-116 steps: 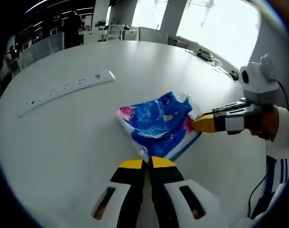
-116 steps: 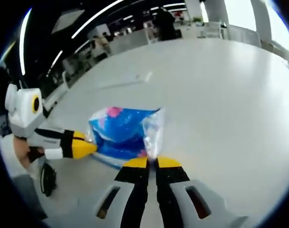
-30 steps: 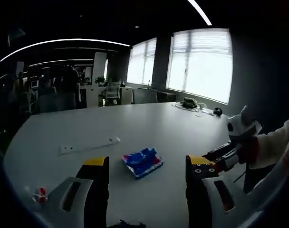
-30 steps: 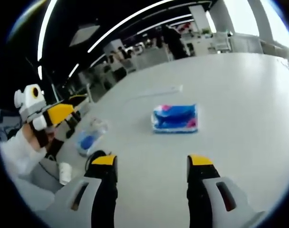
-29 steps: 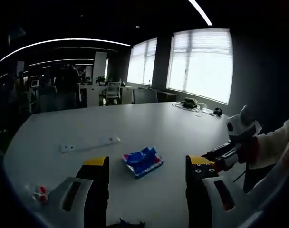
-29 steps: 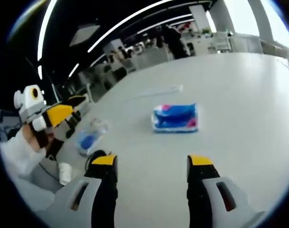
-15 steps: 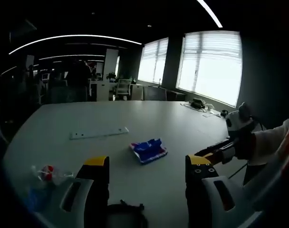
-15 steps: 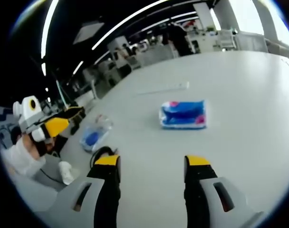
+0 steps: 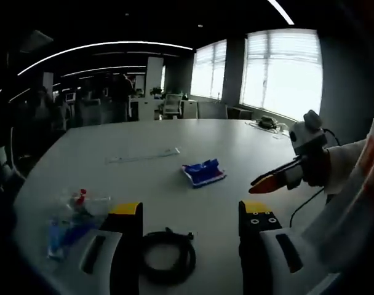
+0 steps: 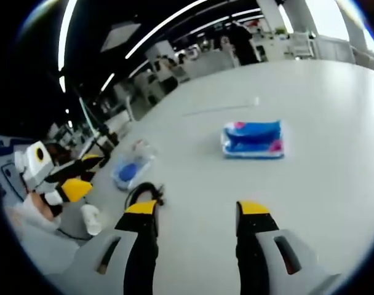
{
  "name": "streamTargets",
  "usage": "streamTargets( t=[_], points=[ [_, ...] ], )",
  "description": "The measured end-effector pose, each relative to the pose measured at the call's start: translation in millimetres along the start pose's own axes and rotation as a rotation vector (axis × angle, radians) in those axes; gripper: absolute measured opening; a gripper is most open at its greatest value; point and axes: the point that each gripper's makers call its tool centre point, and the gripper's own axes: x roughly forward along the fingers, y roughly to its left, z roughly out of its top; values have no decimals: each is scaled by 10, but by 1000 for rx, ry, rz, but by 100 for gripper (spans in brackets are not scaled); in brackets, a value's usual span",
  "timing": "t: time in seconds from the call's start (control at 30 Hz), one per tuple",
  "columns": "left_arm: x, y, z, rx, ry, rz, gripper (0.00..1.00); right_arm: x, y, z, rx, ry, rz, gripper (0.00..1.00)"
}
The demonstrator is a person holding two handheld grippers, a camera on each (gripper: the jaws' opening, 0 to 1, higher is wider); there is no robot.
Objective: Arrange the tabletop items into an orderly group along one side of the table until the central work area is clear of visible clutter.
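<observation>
Nearby, white cup (image 10: 91, 219) beside left gripper (image 10: 82, 178)

One blue packet (image 9: 203, 173), one clear bag (image 9: 73, 215), one cable coil (image 9: 169, 256), one power strip (image 9: 143, 157).

Both views are looking from above the tabletop (image 9: 175, 178) edge, well back, facing inward across it; both are sharing the blue packet (image 9: 203, 173) (image 10: 253, 139) and black cable coil (image 9: 169, 255) (image 10: 144, 192).

A blue-and-pink tissue pack (image 9: 203, 173) is lying flat mid-worktop. A coiled black cable (image 9: 169, 256) is lying near the edge, with a clear bag (image 9: 73, 220) holding blue contents lying beside it.
</observation>
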Motion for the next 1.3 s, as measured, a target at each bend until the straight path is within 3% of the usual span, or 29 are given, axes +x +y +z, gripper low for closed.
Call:
streamTargets(
  t=[0.2, 0.27, 0.53, 0.6, 0.87, 0.97, 1.13, 1.27, 1.3],
  points=[
    [-262, 199, -91, -27, 10, 132, 63, 28, 45, -34, 6, 6, 12, 48],
    [-390, 298, -202, -42, 52, 195, 64, 26, 38, -57, 10, 10, 10, 48],
    [-851, 617, -458, -113, 93, 400, 73, 18, -16, -96, 25, 12, 1, 48],
    [-933, 674, -623, -108, 145, 429, 76, 18, -7, -98, 29, 12, 3, 48],
    [-1273, 712, -1004, 4, 265, 408, 84, 15, -11, -151, 45, 18, 8, 48],
    [-1453, 793, -1149, 104, 348, 401, 84, 12, -40, -166, 55, 21, 3, 47],
    [-1508, 864, -1283, 11, 376, 362, 89, 26, 2, -186, 54, 28, 10, 46],
    [-1529, 940, -1453, 64, 480, 328, 88, 46, 52, -210, 57, 33, 20, 46],
    [-1513, 954, -1446, 61, 470, 328, 85, 45, 61, -210, 58, 33, 22, 45]
  ],
)
